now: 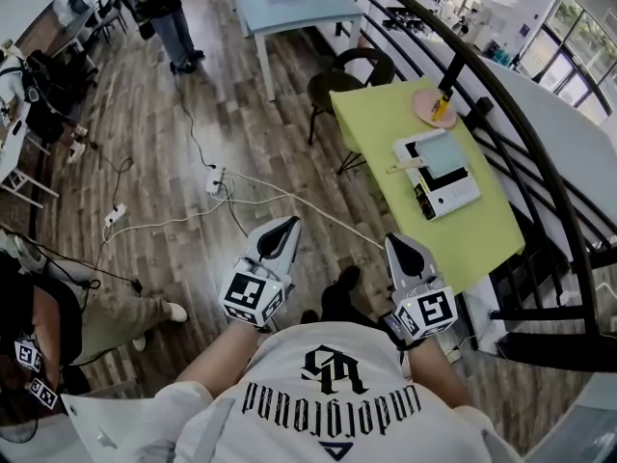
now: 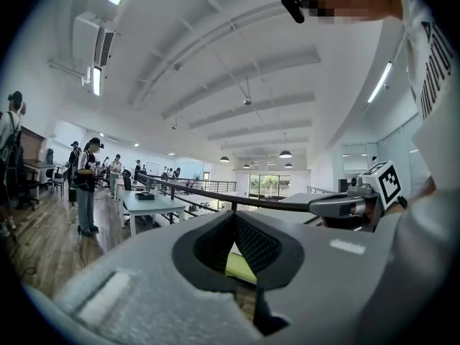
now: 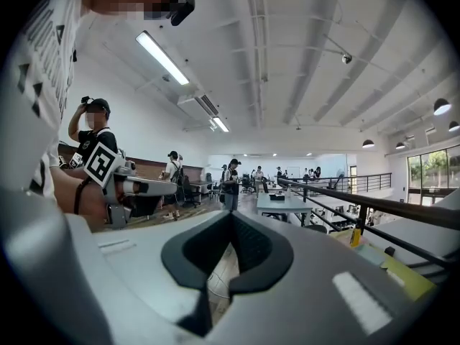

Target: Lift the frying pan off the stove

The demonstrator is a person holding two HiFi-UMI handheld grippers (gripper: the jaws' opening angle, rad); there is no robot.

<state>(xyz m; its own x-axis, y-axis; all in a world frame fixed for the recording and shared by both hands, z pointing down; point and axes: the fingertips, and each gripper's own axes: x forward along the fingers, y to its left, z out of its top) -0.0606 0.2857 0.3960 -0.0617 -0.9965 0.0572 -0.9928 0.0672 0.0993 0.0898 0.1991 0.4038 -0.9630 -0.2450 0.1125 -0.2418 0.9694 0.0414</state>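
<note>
Two claws are in use, and neither is at the work yet.

**Head view.** The left claw [image 1: 281, 231] and the right claw [image 1: 403, 255] are held close to the person's chest. Each has its jaws pressed together with nothing between them. What appears to be a square grey frying pan with a pale wooden handle [image 1: 442, 155] sits on the white rectangular stove [image 1: 453, 196]. The stove stands on the yellow-green tabletop [image 1: 482, 239], ahead and to the right, well apart from both claws. The handle points toward the tabletop's floor-side edge.

The step in hand is judged to be the approach:
1. Move up to the tabletop.
2. Spread one claw's jaws before arrival; the right claw is the nearer.
3. Align the claw with the handle's axis.
4. Clamp close to the pan body.
5. Raise the pan straight up and keep it level.

A round pink plate [image 1: 429, 107] lies farther along the tabletop, clear of the lift path.

**Left gripper view.** The left claw's jaws meet at the tips and hold nothing. A strip of the tabletop shows through the gap below them. The frying pan is not visible here.

**Right gripper view.** The right claw is likewise closed and empty, and floor shows through its gap.

**Room.** The dark wooden plank floor [image 1: 193, 181] carries loose white cables [image 1: 174, 222]. A curved black railing [image 1: 540, 162] runs just behind the tabletop. A pale blue table [image 1: 289, 13] and a black chair [image 1: 337, 80] stand beyond it. Other people stand in the open hall.
</note>
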